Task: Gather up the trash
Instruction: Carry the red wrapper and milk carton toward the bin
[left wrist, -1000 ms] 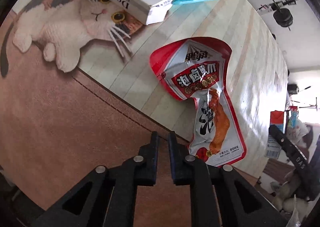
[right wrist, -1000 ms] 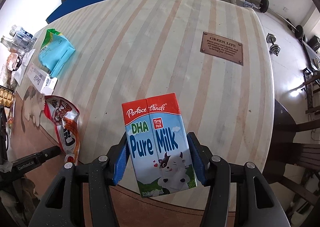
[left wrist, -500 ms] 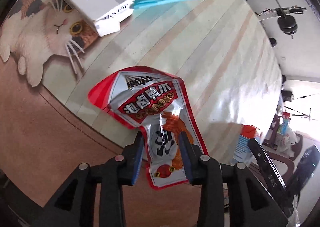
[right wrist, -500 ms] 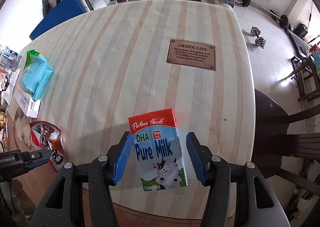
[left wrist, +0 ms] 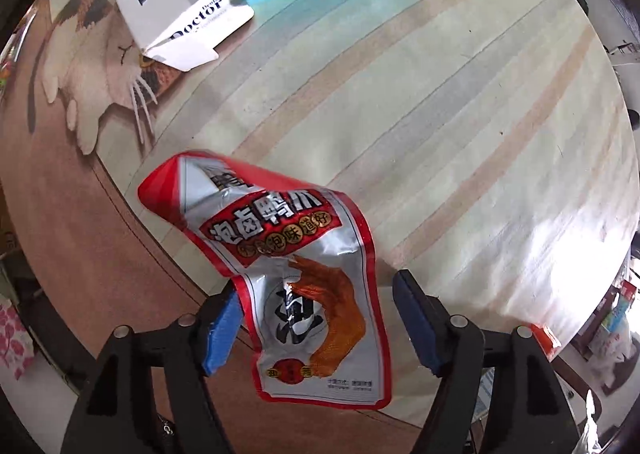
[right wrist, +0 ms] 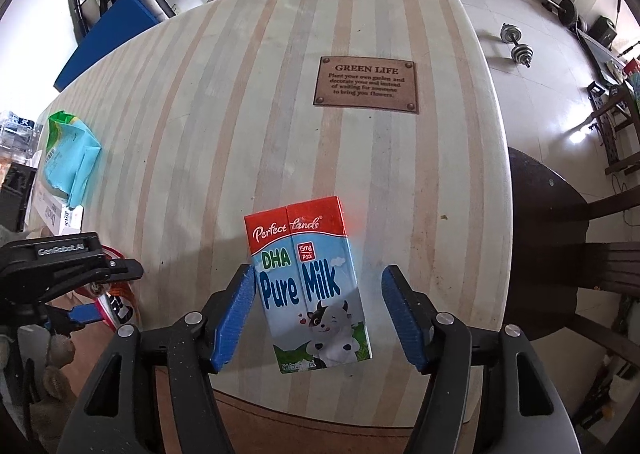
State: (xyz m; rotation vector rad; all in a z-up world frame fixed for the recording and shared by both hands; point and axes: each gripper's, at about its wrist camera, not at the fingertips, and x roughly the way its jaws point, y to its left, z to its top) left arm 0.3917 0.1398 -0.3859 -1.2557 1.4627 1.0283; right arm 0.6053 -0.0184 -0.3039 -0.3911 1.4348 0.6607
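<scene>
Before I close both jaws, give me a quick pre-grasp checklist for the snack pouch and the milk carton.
1. Snack pouch between left gripper jaws: ok; jaws opening.
2. Left pads pressing pouch: not ok; right-hand pad stands apart.
3. Milk carton between right gripper jaws: ok; jaws opening.
4. Carton centred: not ok; nearer the left-hand pad.
5. Dental Doctor box away from jaws: ok.
6. Trash bin located: cannot tell.

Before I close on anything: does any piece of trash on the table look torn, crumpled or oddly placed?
Yes. The red snack pouch is crumpled, its top curling off the table between the opening left gripper jaws. The white Doctor box lies with an end flap open. The milk carton looks intact, between the opening right gripper jaws.
</scene>
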